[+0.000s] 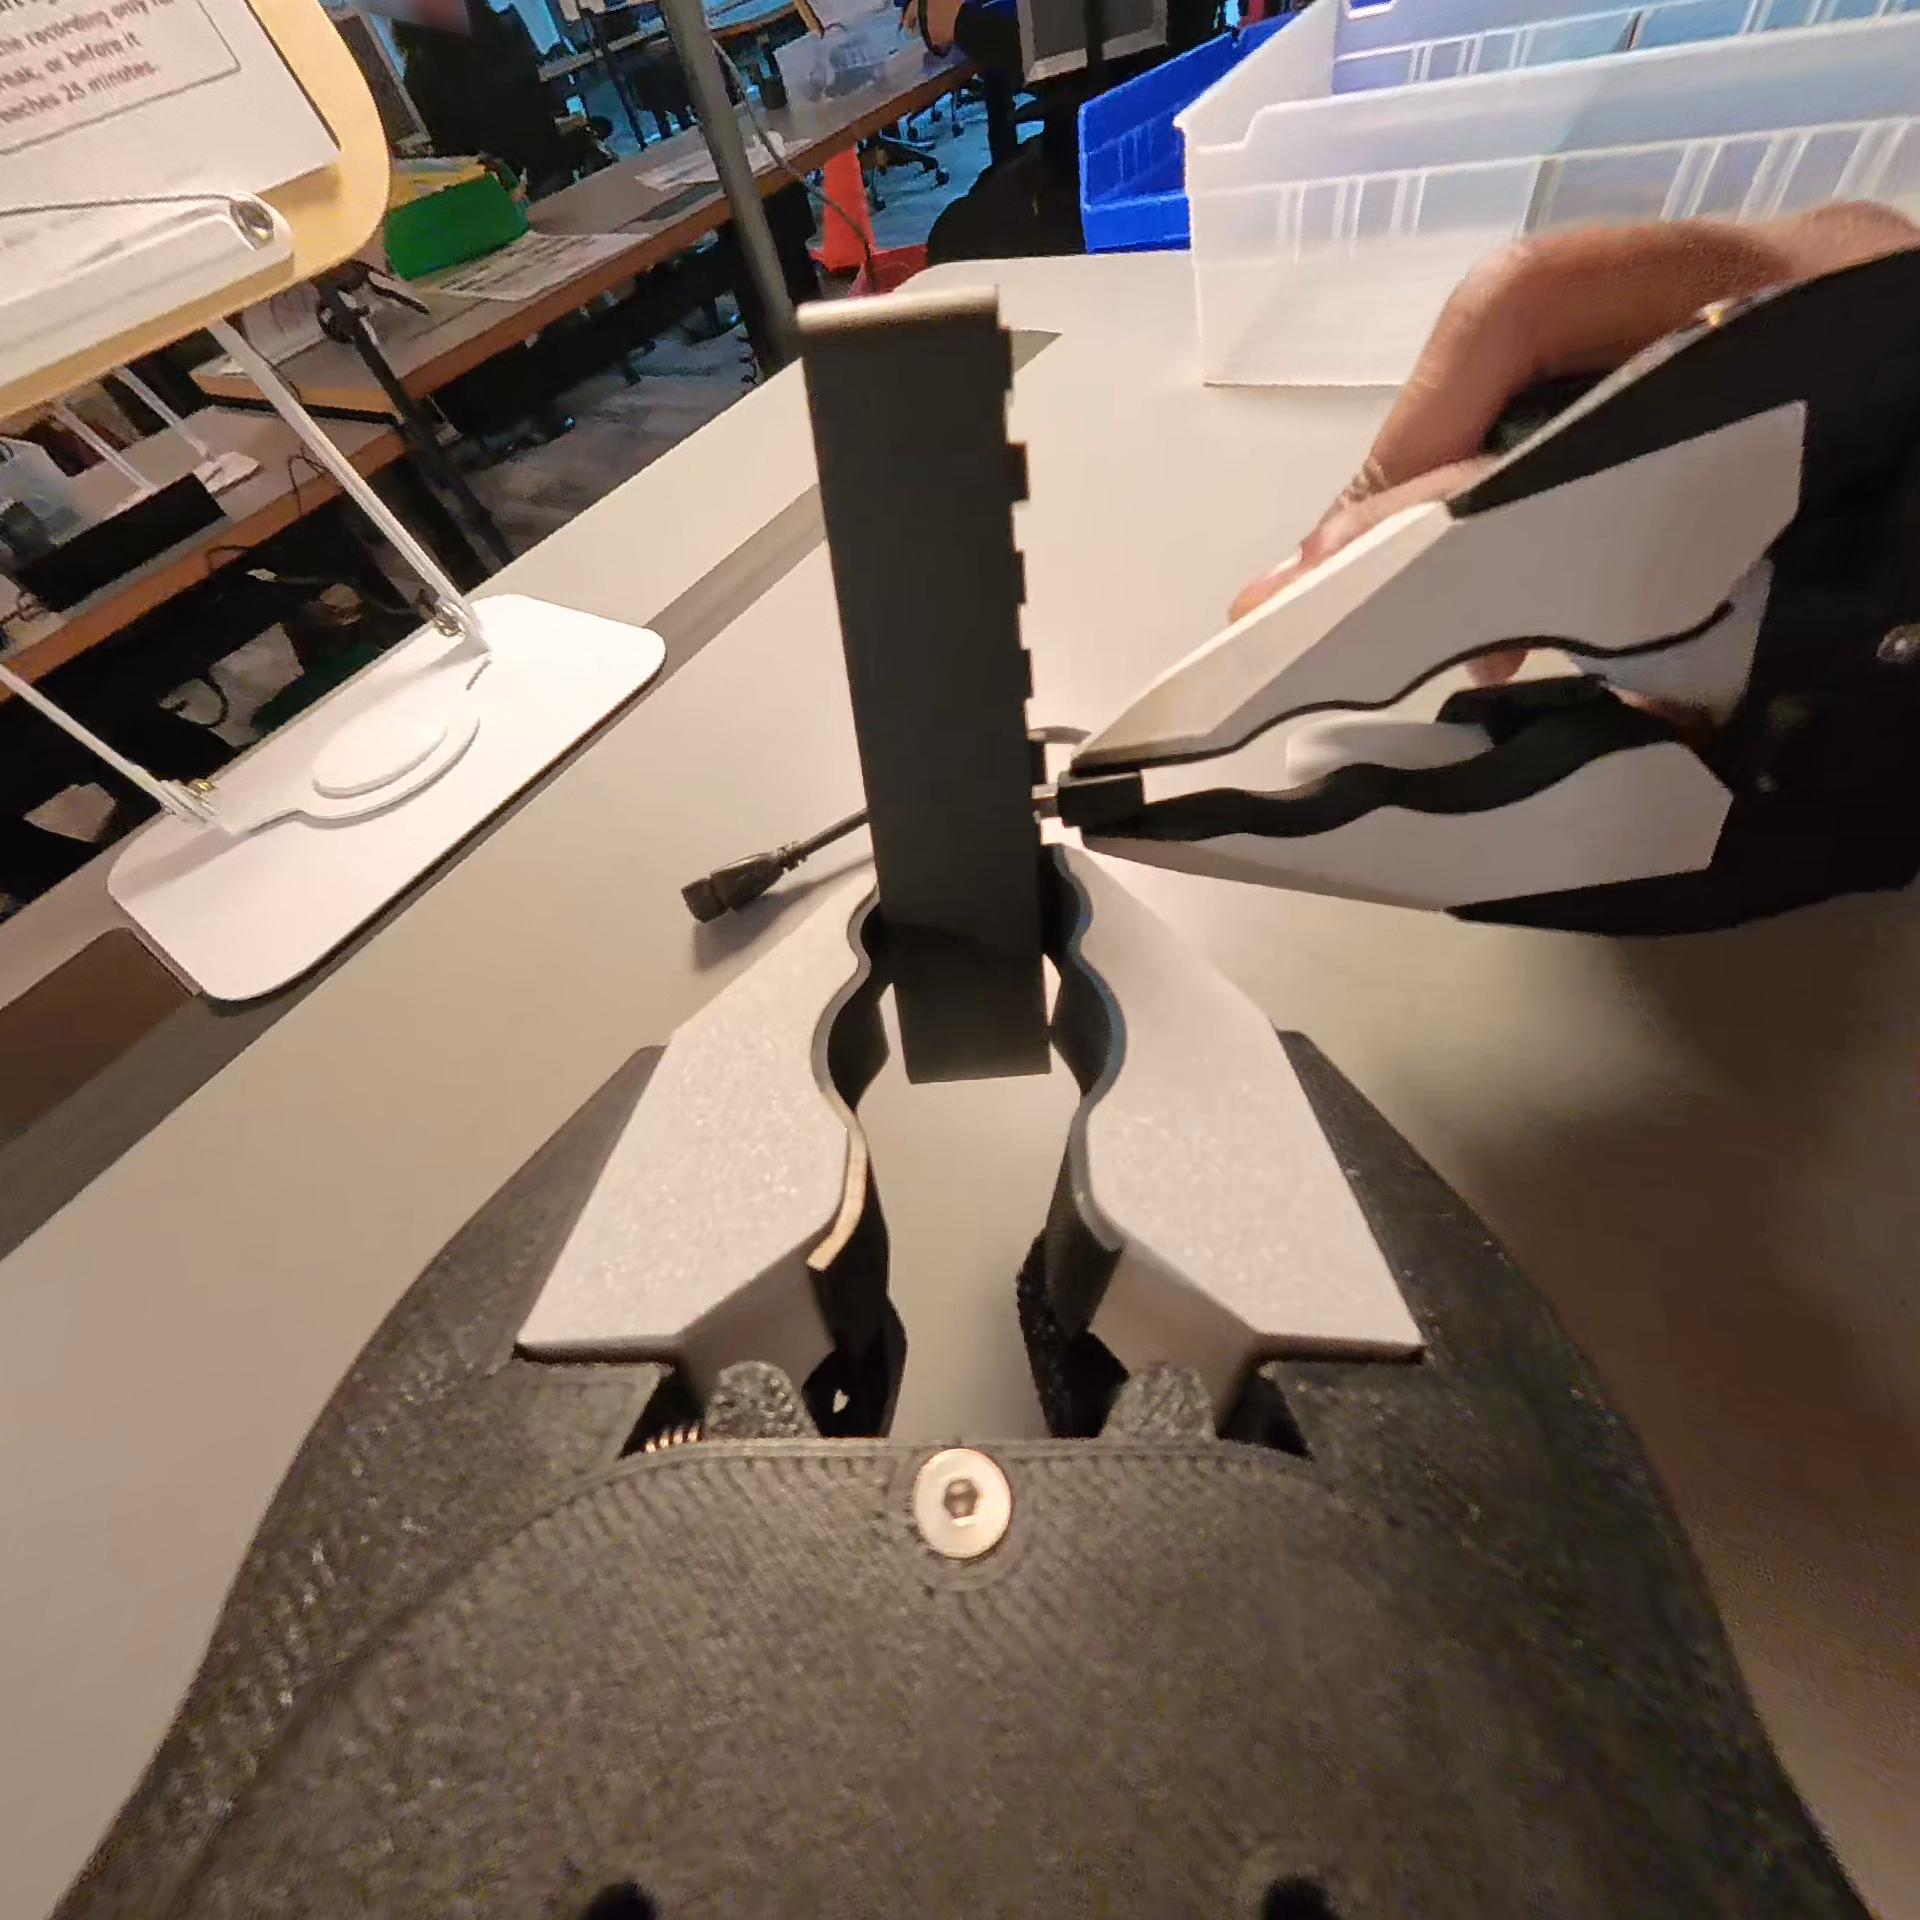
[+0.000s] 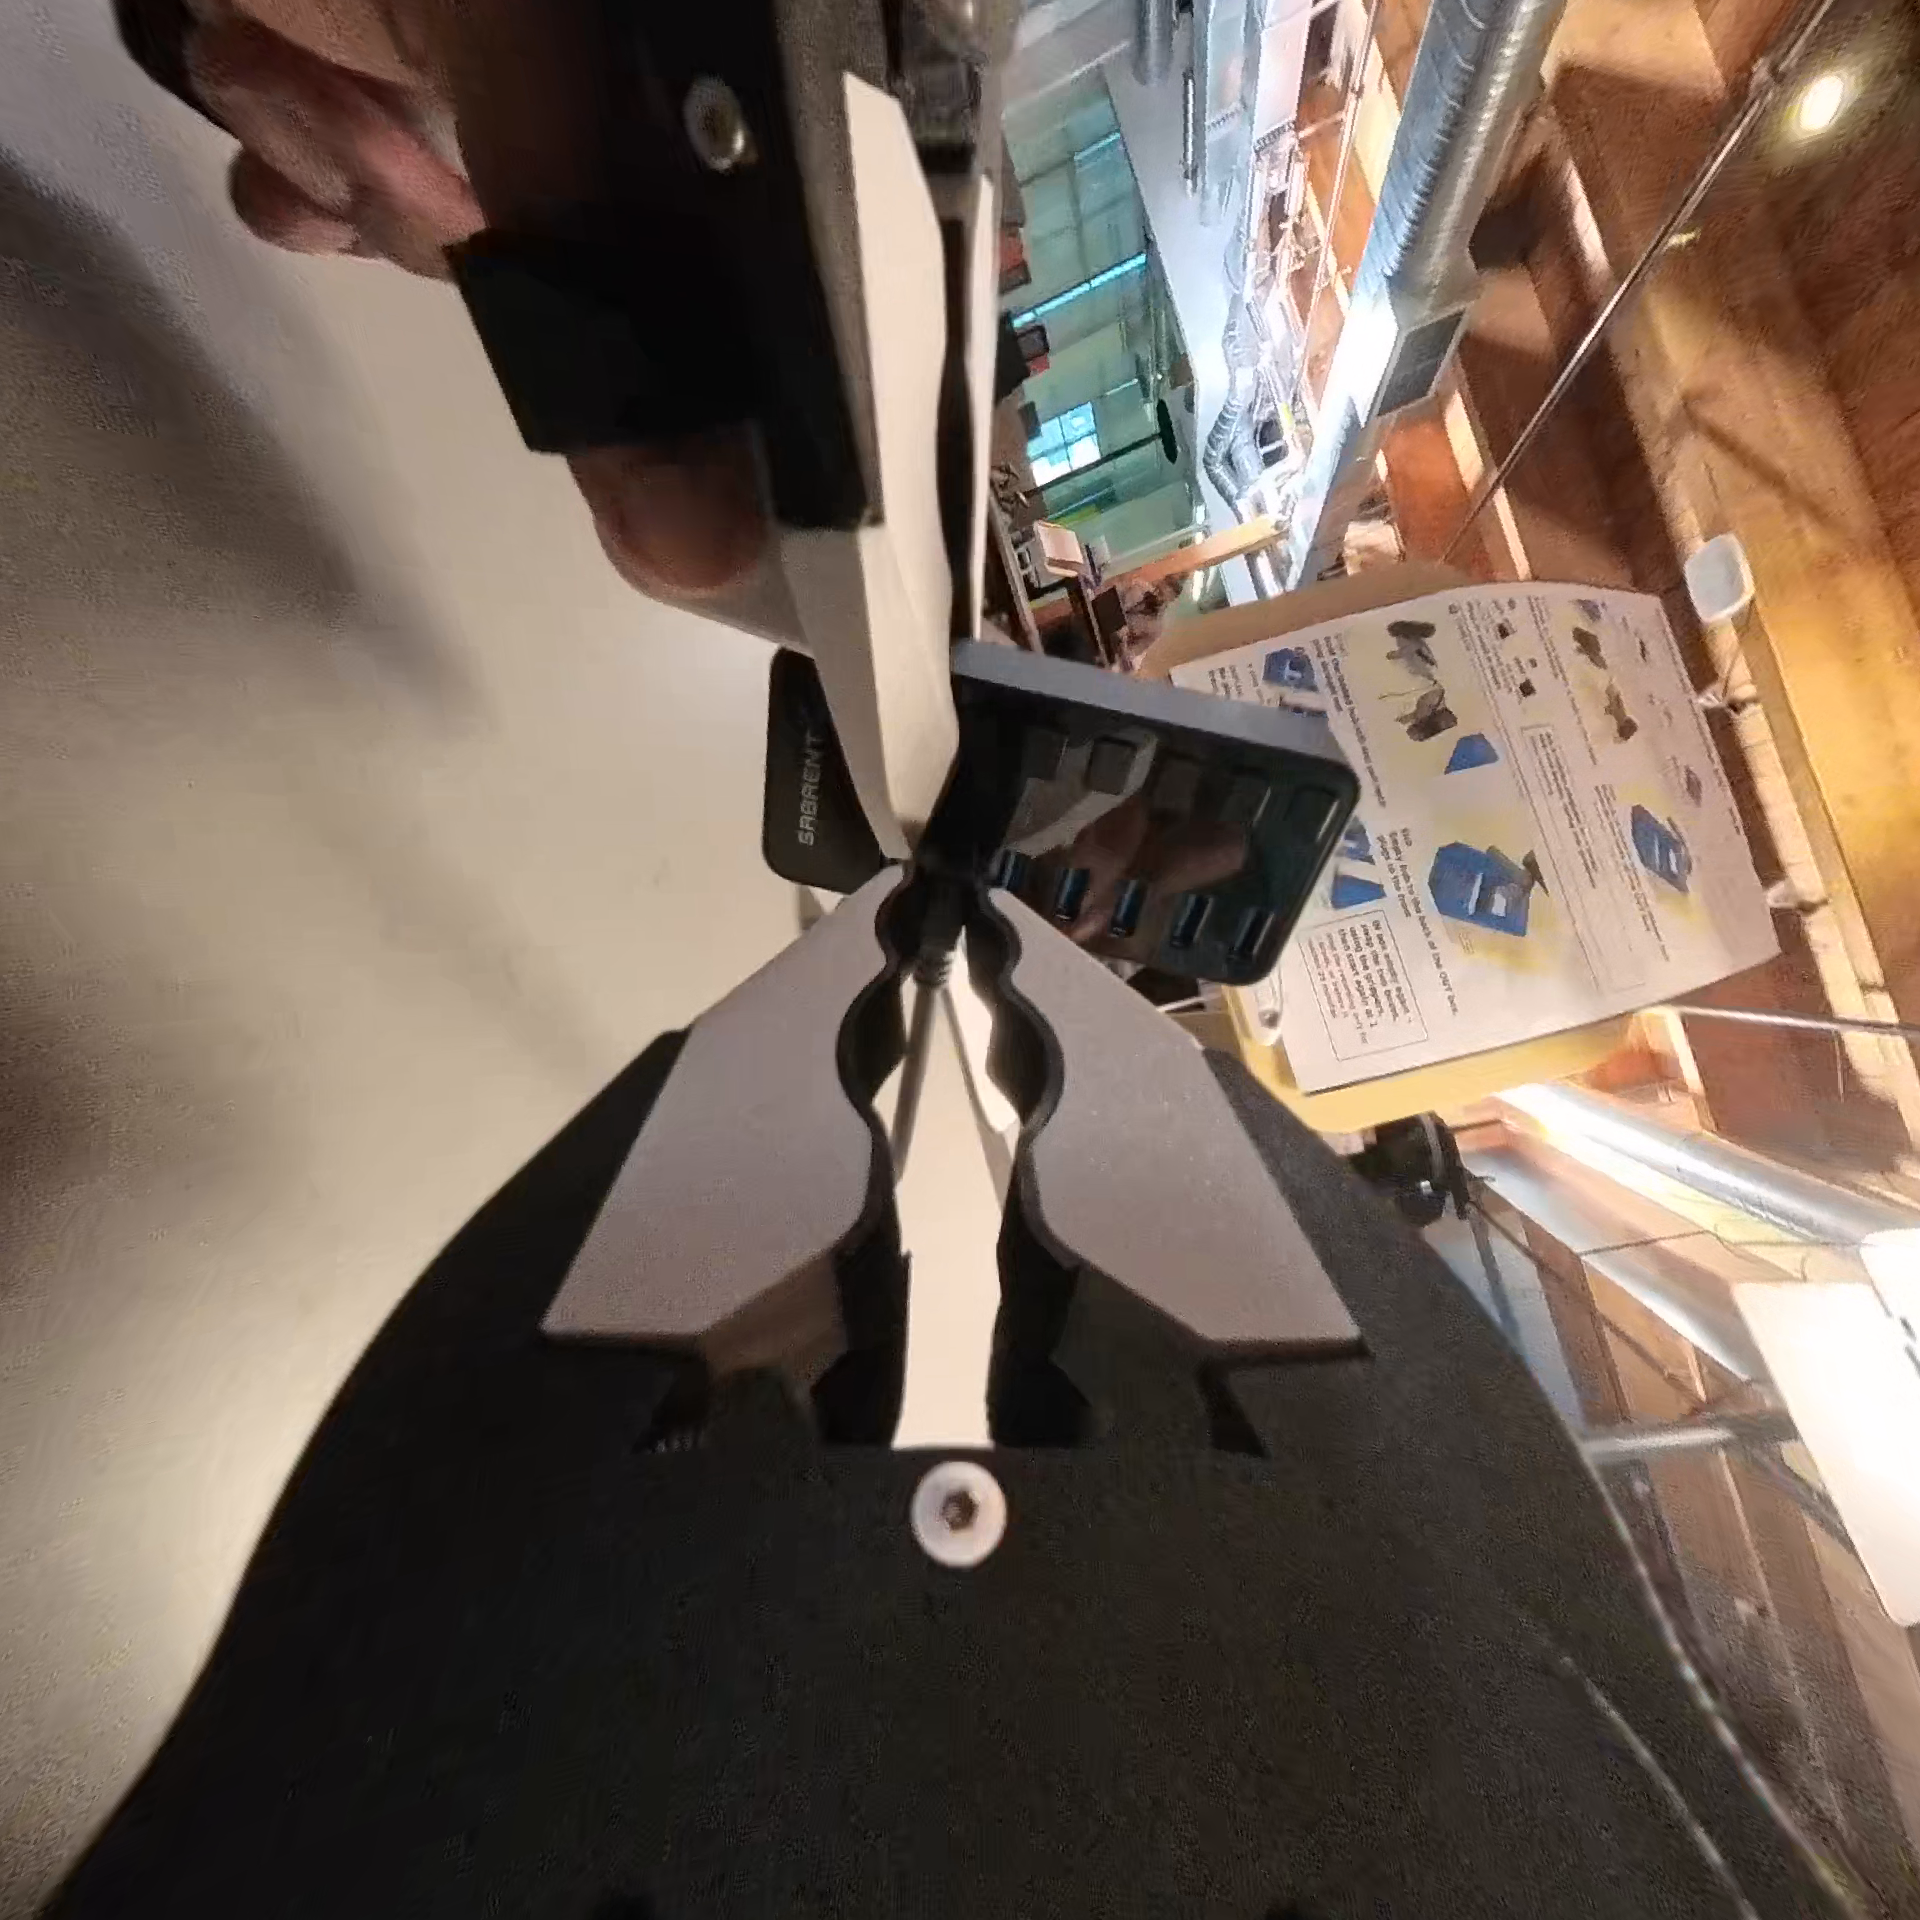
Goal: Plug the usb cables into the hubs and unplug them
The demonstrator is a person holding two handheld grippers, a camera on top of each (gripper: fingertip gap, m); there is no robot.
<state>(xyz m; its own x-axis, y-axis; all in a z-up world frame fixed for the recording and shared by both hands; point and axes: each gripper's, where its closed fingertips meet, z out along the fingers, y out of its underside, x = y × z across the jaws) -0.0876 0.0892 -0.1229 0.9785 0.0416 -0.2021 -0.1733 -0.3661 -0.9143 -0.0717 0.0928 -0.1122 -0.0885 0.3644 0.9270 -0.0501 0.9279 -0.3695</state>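
Observation:
A dark grey USB hub [image 1: 925, 623] stands upright, its lower end clamped in my left gripper [image 1: 966, 894]. My right gripper [image 1: 1081, 795] comes in from the right, shut on a black USB plug [image 1: 1107, 798]. The plug's metal tip meets the hub's right side near the bottom; how deep it sits I cannot tell. In the right wrist view my right gripper [image 2: 935, 894] pinches the plug [image 2: 940, 862] and its thin cable. The hub's glossy face [image 2: 1195, 821], with a row of blue ports, lies just past it. The left gripper [image 2: 914, 790] reaches in from above.
A second black cable end [image 1: 727, 888] lies on the grey table [image 1: 312, 1195] left of the hub. A white stand [image 1: 395, 748] holding a paper sheet is at the left table edge. Clear plastic bins [image 1: 1507, 208] and a blue bin [image 1: 1132, 166] stand back right. Left and right tips are no more than a few centimetres apart.

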